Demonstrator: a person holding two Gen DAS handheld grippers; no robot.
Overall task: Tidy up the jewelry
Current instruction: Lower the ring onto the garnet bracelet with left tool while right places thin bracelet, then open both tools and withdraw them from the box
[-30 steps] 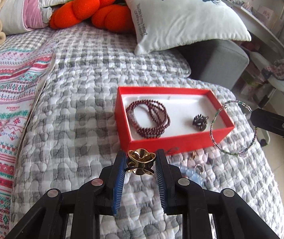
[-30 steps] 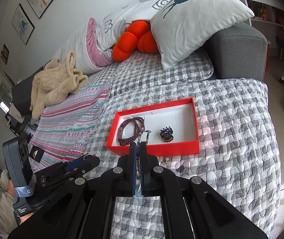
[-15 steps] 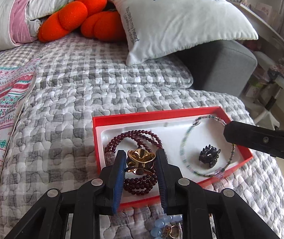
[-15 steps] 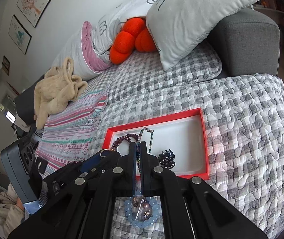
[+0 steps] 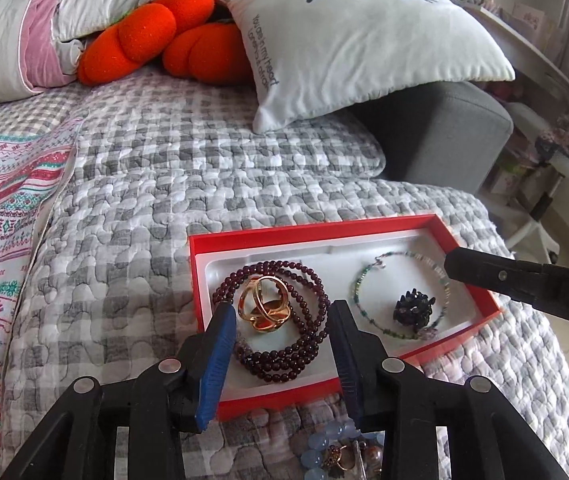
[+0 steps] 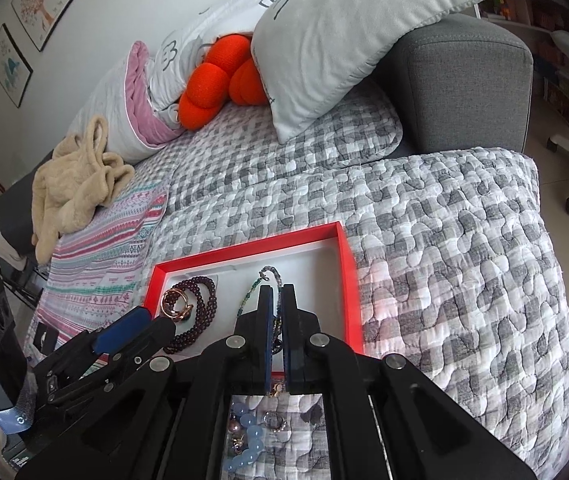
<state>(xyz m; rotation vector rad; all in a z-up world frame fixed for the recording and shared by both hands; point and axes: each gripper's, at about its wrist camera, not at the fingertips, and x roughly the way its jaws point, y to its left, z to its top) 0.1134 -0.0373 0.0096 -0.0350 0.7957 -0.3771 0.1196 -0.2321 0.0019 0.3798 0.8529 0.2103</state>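
Jewelry lies in a red box (image 5: pixel 424 222) with a white lining, set on a grey checked quilt (image 5: pixel 132 216) over a sofa. In the left wrist view the left tool (image 5: pixel 280 318) hangs over the near left part of the box with its blue-padded jaws spread; they have just been opening, and nothing is pinched between them. Beyond the gap a gold ring piece (image 5: pixel 265 310) rests on a coiled dark red bead strand (image 5: pixel 280 340), clear of both pads. To the right in the box a thin beaded bracelet (image 5: pixel 358 292) circles a small dark hair claw (image 5: pixel 412 308), and the black tip of the right tool (image 5: pixel 450 266) comes in over the box's right rim, touching the bracelet's far side. Pale blue beads (image 5: pixel 316 450) and small trinkets lie on the quilt just outside the near wall. In the right wrist view the right tool (image 6: pixel 278 292) has its jaws pressed almost together, pinching the thin beaded bracelet (image 6: pixel 270 274), whose loop extends ahead of the tips over the white lining. The left tool (image 6: pixel 140 320) shows at lower left beside the gold ring piece (image 6: pixel 176 306) and the bead strand (image 6: pixel 204 308). Pale blue beads (image 6: pixel 250 436) lie on the quilt (image 6: pixel 444 248) below the jaws.
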